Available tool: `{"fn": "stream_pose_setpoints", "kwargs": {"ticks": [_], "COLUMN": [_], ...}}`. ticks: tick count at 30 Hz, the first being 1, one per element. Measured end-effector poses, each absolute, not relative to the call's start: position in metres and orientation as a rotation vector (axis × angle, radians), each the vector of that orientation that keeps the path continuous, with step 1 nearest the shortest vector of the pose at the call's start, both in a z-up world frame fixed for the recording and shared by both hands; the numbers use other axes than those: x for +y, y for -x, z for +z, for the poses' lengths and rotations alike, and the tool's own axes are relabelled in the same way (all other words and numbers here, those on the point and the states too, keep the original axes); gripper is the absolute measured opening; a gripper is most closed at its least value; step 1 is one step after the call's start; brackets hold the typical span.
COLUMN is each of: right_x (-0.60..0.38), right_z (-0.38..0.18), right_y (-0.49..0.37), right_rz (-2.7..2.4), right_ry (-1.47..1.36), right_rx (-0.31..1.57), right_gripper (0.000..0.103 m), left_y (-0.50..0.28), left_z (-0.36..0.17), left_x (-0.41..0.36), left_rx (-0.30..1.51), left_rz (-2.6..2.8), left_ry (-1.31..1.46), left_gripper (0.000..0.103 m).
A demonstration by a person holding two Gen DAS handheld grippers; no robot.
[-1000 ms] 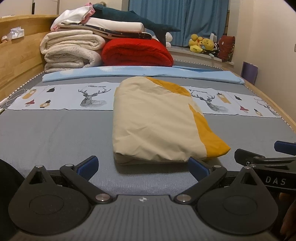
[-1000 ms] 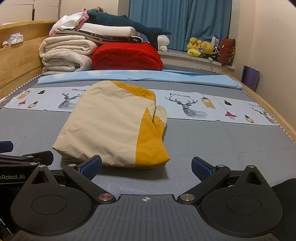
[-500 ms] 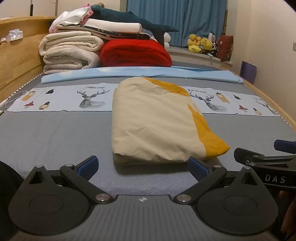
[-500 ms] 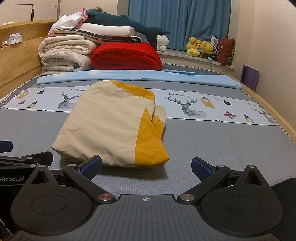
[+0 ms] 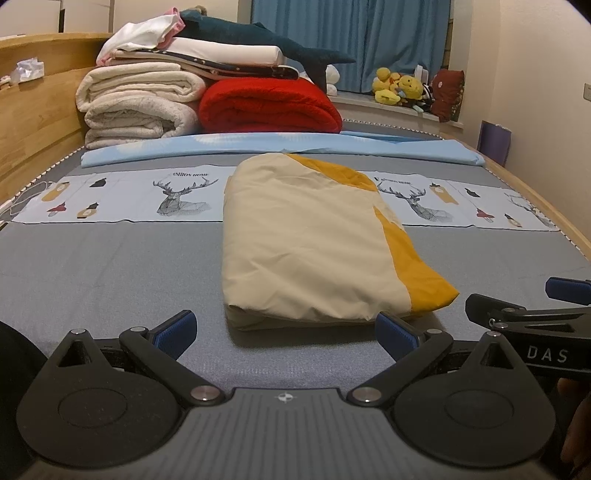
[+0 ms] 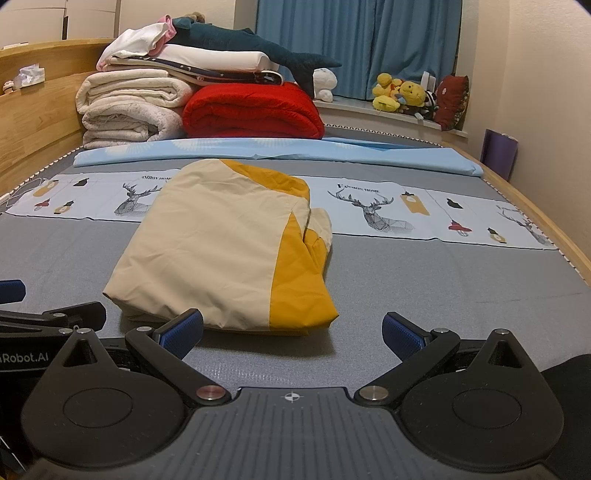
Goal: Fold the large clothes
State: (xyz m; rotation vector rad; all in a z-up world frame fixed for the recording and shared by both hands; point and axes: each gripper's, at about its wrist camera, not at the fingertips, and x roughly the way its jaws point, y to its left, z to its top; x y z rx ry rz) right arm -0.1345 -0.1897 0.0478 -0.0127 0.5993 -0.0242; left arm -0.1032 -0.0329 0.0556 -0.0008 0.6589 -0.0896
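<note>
Both spread wide and empty, our left hand-held gripper (image 5: 284, 328) and right hand-held gripper (image 6: 292, 330) should pinch the folded garment's (image 5: 306, 243) near edge evenly.

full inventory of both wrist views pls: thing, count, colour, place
folded garment: 1, cream with mustard-yellow panel, centre of bed, just ahead of both grippers
bed cover: 1, grey with a pale deer-print band, under the garment
light blue sheet: 1, folded strip across the bed behind the garment
white blankets: stack, cream-white, far left by the headboard
red blanket: 1, right of the white stack
shark plush: 1, dark teal, on top of the pile
soft toys: several, mostly yellow, on the window ledge
curtains: blue, back wall
headboard: wood, left
left gripper: black, blue-padded fingers, open, empty
right gripper: same, open, empty
</note>
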Motion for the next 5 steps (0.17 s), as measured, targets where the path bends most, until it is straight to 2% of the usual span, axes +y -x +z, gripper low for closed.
{"fn": "stream_pose_setpoints", "kwargs": {"ticks": [5], "right_x": [-0.1896], "right_z": [0.045], "right_y": [0.134], "right_rz": [-0.026], "right_ry": [0.013], "right_rx": [0.602], "right_gripper": [0.102], "left_y": [0.1032], "left_z": [0.055], "left_x": [-0.0333], "left_rx": [0.659], "left_rz": [-0.092], "left_ry": [-0.001], "left_gripper": [0.103]}}
